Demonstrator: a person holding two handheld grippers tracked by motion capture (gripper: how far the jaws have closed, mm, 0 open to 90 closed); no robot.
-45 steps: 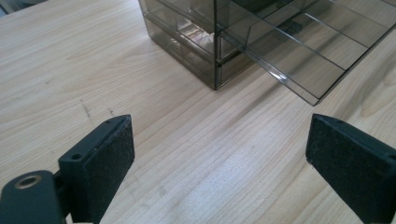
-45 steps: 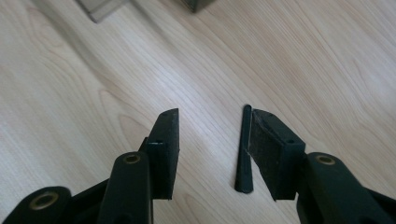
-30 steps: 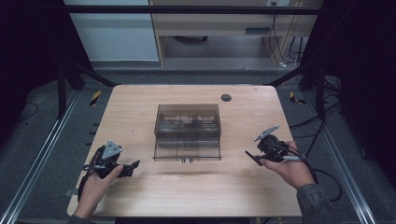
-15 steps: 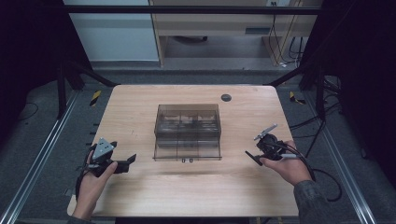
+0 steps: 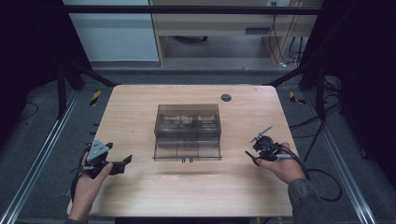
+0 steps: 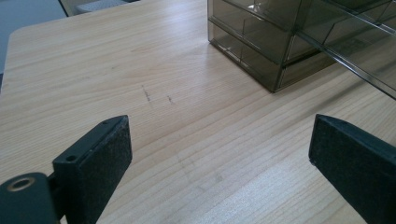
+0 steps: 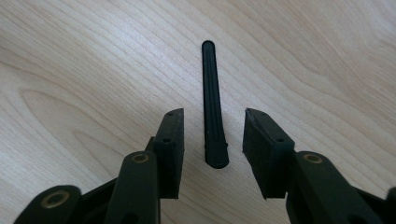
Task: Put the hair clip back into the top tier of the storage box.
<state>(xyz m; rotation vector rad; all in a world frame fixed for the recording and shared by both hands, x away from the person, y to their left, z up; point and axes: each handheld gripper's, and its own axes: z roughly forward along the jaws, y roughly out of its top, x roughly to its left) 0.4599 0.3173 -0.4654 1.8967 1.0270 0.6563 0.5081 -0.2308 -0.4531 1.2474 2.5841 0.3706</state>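
Wooden and pale, the table (image 5: 140,196) holds a smoky see-through drawer box (image 5: 187,131) in its middle. From the high view, the left gripper (image 5: 122,163) sits near the table's front left corner, held in a hand (image 5: 86,184). Its jaws stand wide apart with nothing between them. The left gripper view (image 6: 219,154) shows this up close: two black pads far apart, bare wood between them, and two faint scratch marks (image 6: 156,95) on the wood. It also shows the box (image 6: 299,42) from low down, with its little clear drawers stacked up. The high view is too far away to show those scratches.

A small round dark disc (image 5: 226,97) lies near the far edge of the table, well apart from the box.

On the right side, the right gripper (image 5: 253,156) points down at the table, just beside the box's front right corner. The high view is too small to show what lies under it. The right gripper view (image 7: 212,140) does show it: a thin black stick (image 7: 211,102) lies flat on the wood, running away from the camera. Its near end sits between the two jaws. The pads are apart on both sides and do not touch it. These jaws have just been closing in around the stick.

Compared with a second ago, the left hand has slid a bit closer to the person, and the right gripper has dipped lower over the wood. The box has not moved.
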